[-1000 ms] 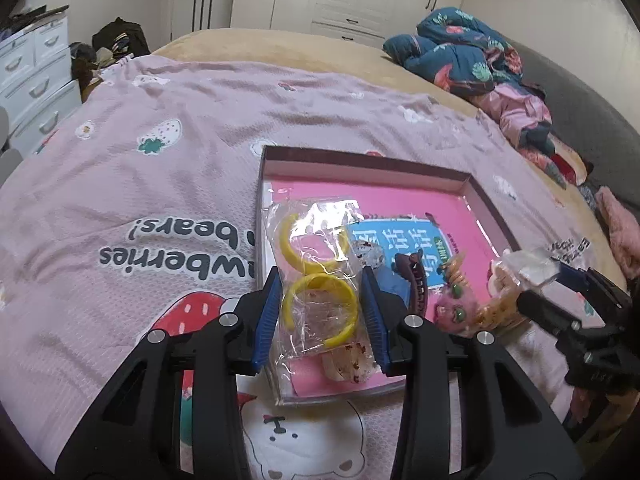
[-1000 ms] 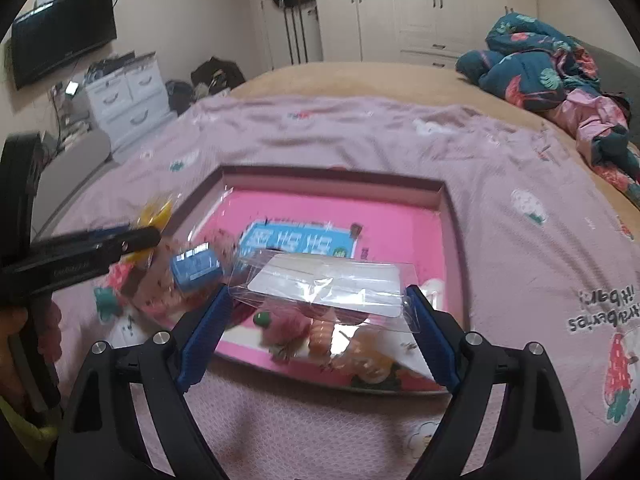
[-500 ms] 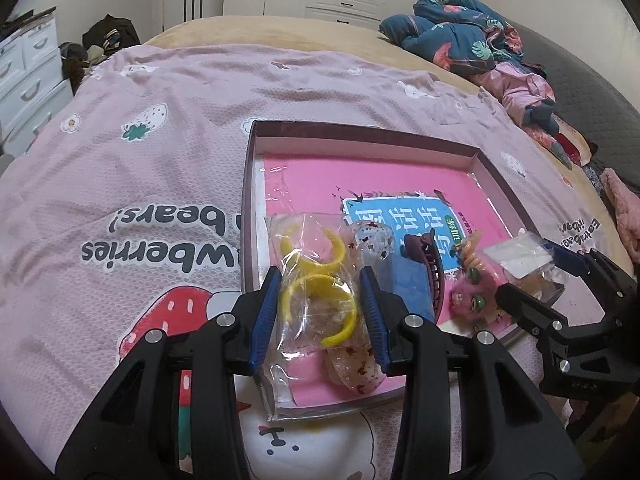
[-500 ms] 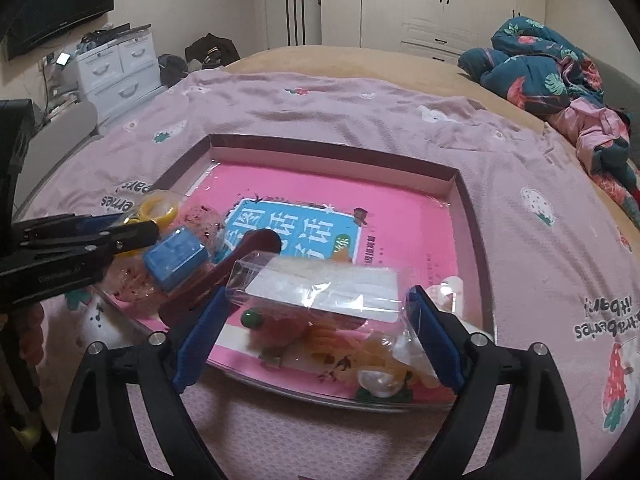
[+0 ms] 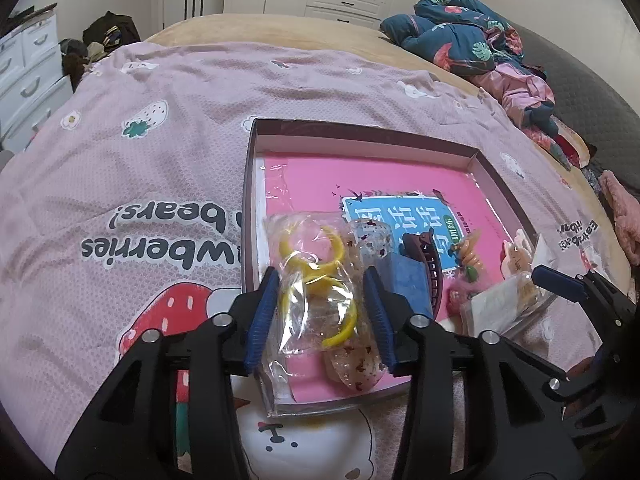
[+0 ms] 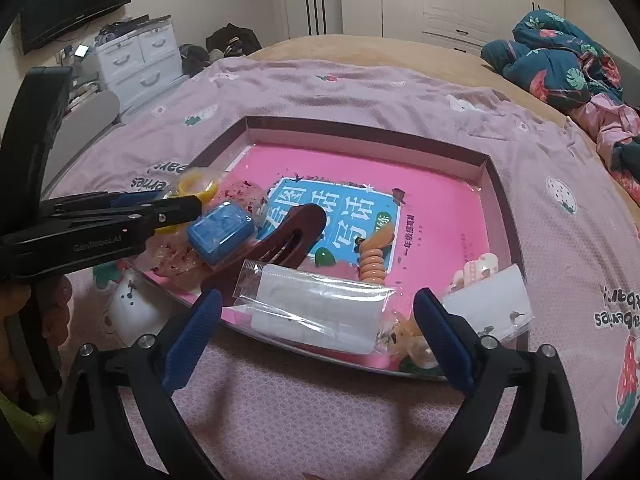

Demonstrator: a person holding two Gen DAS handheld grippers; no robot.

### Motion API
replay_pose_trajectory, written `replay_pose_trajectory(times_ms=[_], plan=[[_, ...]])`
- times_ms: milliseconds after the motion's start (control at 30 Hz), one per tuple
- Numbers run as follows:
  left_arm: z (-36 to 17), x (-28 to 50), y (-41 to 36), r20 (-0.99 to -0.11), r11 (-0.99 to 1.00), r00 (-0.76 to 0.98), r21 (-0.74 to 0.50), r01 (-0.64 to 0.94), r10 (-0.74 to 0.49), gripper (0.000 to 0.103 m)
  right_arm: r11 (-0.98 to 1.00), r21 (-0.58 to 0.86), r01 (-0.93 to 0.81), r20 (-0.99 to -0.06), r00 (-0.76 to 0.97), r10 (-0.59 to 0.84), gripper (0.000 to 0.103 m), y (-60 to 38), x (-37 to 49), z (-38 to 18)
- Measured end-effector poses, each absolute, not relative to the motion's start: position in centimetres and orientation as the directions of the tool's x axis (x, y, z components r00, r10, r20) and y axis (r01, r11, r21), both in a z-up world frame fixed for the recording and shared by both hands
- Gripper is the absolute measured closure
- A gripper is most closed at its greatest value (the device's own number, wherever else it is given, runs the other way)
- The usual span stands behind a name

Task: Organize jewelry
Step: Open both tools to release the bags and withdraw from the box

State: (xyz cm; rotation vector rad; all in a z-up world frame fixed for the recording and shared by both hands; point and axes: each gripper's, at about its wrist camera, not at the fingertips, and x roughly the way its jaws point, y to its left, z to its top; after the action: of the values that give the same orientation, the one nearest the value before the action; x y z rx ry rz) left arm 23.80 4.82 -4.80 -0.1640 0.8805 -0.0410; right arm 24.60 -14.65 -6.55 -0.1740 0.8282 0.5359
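The clear plastic bag of yellow bangles [image 5: 316, 300] lies in the shallow pink-lined cardboard tray [image 5: 360, 136] between the just-loosening left gripper [image 5: 322, 316] pads; the right gripper [image 6: 316, 320] has just spread apart around a clear packet [image 6: 316, 308] — lift both straight out, without snagging film.

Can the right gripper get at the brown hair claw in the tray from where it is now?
Probably not directly. The brown hair claw lies just beyond the right gripper, but the clear packet sits between its open jaws and blocks a straight reach; it would likely need to lift over it.
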Motion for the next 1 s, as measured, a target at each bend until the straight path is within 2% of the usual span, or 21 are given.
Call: replay_pose_trajectory(times_ms=[567, 1000], plan=[[-1.0, 20.5, 3.6, -0.712, 0.985, 0.693, -0.17, -0.013, -0.114, 0.044, 0.847, 0.08, -0.525, -0.702, 0.574, 0.422, 0.006, -17.4, 20.3, -3.8], [3.8, 14.8, 2.3, -0.625, 0.983, 0.773, -0.183, -0.008, -0.11, 0.012, 0.863, 0.036, -0.504, -0.625, 0.663, 0.413, 0.004, -20.2, 15.8, -0.9]])
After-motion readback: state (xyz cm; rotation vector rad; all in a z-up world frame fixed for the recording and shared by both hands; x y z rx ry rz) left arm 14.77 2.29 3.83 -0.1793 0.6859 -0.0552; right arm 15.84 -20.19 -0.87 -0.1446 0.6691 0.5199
